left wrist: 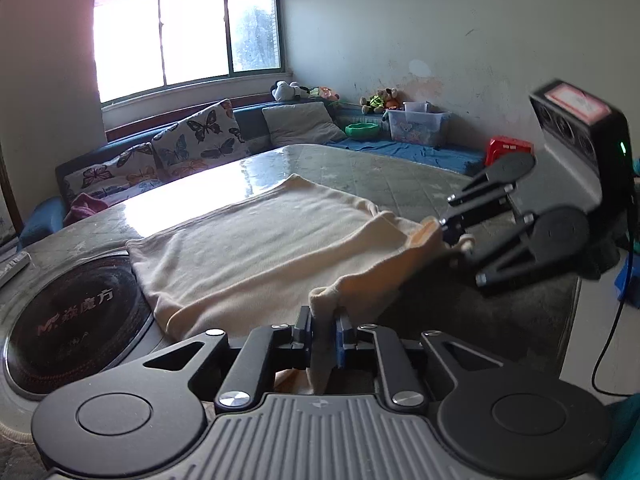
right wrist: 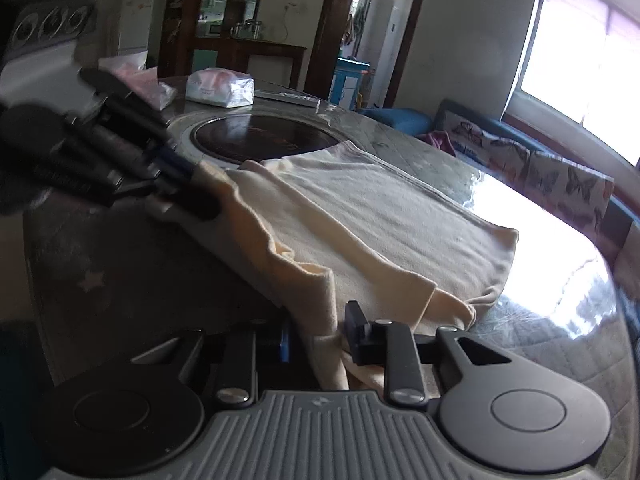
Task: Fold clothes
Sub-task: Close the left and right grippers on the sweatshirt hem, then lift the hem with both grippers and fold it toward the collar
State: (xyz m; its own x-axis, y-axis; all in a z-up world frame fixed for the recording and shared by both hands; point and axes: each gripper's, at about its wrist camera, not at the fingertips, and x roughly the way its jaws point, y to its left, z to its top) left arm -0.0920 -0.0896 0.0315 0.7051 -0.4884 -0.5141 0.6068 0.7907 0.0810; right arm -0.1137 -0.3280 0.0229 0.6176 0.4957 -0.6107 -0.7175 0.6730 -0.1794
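A cream garment (left wrist: 256,248) lies partly folded on the glass-topped table (left wrist: 360,172); it also shows in the right wrist view (right wrist: 380,216). My left gripper (left wrist: 325,326) is shut on the garment's near edge, lifted a little off the table. My right gripper (left wrist: 454,240) is shut on the same edge further right. In the right wrist view my right gripper (right wrist: 320,328) pinches the cloth, and the left gripper (right wrist: 200,196) holds the edge at the left, blurred.
A round black induction hob (left wrist: 76,320) is set in the table at the left; it also shows in the right wrist view (right wrist: 264,132). A sofa with butterfly cushions (left wrist: 196,136) runs behind. Tissue packs (right wrist: 220,88) sit on the table's far side.
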